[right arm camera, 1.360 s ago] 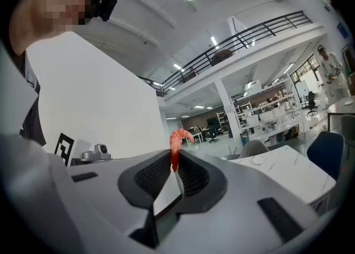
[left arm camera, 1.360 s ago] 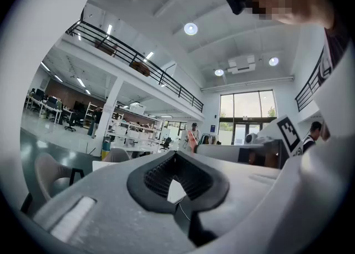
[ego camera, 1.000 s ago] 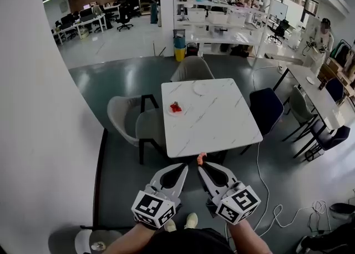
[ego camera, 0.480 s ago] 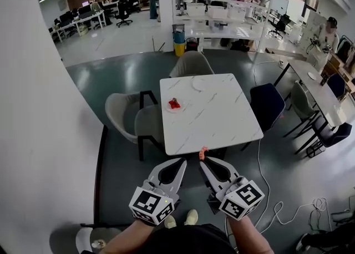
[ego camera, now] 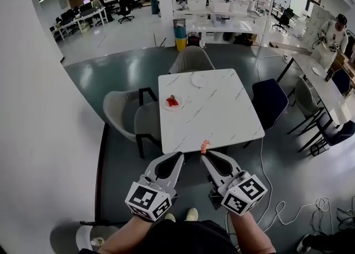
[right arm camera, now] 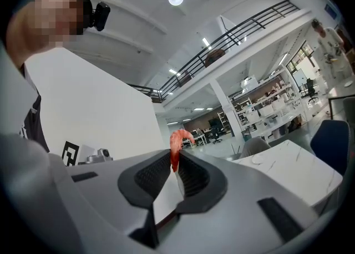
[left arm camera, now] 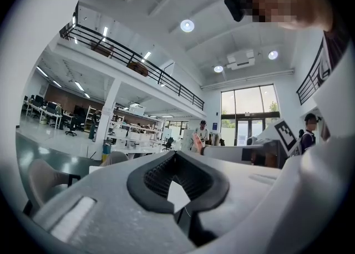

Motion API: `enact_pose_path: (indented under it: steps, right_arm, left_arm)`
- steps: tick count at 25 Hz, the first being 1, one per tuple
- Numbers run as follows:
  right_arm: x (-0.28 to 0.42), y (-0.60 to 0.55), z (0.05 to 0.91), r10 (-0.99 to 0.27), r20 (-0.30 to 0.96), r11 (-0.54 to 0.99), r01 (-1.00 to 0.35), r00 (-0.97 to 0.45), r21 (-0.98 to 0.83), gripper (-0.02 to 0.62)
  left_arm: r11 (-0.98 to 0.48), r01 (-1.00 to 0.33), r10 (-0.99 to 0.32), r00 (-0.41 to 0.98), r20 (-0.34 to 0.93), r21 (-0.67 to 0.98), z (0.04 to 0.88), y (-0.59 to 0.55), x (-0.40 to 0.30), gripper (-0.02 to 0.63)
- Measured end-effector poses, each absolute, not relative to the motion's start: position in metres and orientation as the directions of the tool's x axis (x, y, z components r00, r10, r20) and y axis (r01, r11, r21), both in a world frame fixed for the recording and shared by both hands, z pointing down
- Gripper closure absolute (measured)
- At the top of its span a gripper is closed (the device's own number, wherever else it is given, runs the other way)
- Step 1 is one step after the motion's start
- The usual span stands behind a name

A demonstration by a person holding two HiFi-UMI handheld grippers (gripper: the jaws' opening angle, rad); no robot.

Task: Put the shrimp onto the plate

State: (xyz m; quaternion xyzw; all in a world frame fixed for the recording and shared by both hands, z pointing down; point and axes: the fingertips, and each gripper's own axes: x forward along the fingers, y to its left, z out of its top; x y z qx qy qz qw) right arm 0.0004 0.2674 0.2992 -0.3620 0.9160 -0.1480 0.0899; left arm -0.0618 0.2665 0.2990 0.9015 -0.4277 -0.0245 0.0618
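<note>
Shrimp [right arm camera: 178,138] | pink-red, curled (glossy) | pinched in right gripper [right arm camera: 175,156]

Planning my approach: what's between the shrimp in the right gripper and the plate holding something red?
Only bare white tabletop, as the head view shows: nothing lies between the shrimp and the plate.

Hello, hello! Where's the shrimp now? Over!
Right gripper shut on shrimp, short of the table. Left gripper shut, empty. Near plate holds something red; far plate bare. Nothing blocking.
</note>
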Motion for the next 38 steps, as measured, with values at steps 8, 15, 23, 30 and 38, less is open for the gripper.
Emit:
enact_pose_path:
  steps: [8,15,23,30,38]
  right_arm:
    - [0.021,0.245,0.302,-0.675,-0.057,0.704,-0.619,-0.736,-0.347,0.548]
    - [0.031,0.218,0.305,-0.683,-0.052,0.695,-0.627,-0.729,-0.351,0.548]
    - [0.029,0.16,0.316,-0.713,-0.021,0.662,-0.663,-0.701,-0.349,0.548]
    - [0.01,0.082,0.319,-0.744,0.011,0.623,-0.7,-0.668,-0.35,0.548]
    - [-0.009,-0.005,0.325,-0.793,0.036,0.564,-0.756,-0.608,-0.333,0.548]
  left_arm:
    - [-0.607,-0.785,-0.789,0.614,0.015,0.124,0.298,0.242,-0.04,0.597]
    - [-0.614,-0.777,-0.783,0.622,0.014,0.139,0.3,0.214,-0.03,0.597]
    - [-0.644,-0.751,-0.758,0.652,0.013,0.144,0.31,0.151,-0.028,0.597]
    - [-0.681,-0.718,-0.724,0.69,0.015,0.147,0.314,0.07,-0.04,0.597]
    - [-0.739,-0.661,-0.667,0.745,0.0,0.133,0.321,-0.021,-0.052,0.598]
